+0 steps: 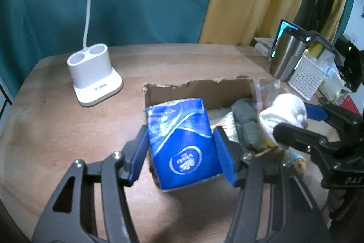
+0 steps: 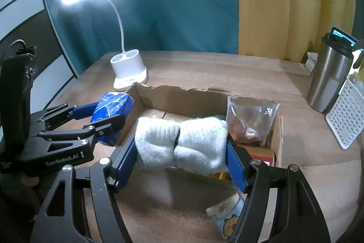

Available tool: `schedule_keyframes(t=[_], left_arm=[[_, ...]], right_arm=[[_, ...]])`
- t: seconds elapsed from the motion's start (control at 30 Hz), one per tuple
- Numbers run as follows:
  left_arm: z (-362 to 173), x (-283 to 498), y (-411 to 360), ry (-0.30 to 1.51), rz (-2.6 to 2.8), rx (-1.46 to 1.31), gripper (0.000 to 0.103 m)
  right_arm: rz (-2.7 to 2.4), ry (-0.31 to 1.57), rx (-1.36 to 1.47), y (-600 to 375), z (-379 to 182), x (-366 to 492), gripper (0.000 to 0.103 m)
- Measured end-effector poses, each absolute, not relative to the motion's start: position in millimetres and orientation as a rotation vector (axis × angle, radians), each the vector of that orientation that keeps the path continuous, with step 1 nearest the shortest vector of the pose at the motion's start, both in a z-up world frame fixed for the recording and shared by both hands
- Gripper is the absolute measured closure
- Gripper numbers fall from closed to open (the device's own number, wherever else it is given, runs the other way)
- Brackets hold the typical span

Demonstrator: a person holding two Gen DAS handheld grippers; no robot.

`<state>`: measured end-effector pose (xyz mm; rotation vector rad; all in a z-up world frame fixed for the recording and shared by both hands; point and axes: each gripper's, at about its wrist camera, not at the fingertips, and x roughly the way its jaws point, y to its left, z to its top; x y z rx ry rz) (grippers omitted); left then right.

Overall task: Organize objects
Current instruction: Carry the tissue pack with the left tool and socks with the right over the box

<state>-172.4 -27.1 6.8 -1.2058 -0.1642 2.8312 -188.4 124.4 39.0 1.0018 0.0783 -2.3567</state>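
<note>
Left tool point(image 1: 180, 155) is clamped on a blue tissue pack point(image 1: 182, 147), pads on its two long side faces, jaws fairly narrow. The pack hangs just above the near-left corner of the cardboard box point(image 2: 182, 97). Prob. light, soft, squashy w/ slick film wrap; the side-face grip across its width looks right. Its long axis runs away from the left wrist cam, logo end nearest.

Right tool point(image 2: 179, 152) is closed on a rolled white sock bundle point(image 2: 182, 142), jaws mid-width, pads on both ends. Bundle hangs over the box's near edge, long axis crosswise betw. the pads. Soft, light, compressible; not fragile. Snack bag point(image 2: 250, 120) stands inside the box at its right end.
</note>
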Motion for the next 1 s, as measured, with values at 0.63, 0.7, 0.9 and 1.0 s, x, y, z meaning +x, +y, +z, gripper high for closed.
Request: schedule_keyframes(t=[0.63,0.7,0.9,1.0], left_arm=[[-5,-191,-32,-0.300,2.752,-1.231,0.029],[-2,-189,-31,-0.293,2.761,-1.222,0.029],[8,-182,-39,-0.311,2.787,-1.191,0.028],[10,-179,-45,-0.314,2.805,-1.180,0.028]], right_arm=[[-2.333,0.066,1.047,117,25,-218,0.030],[-2.336,0.070,1.049,116,25,-219,0.030],[-2.347,0.072,1.053,110,25,-222,0.030],[-2.345,0.076,1.058,107,24,-224,0.030]])
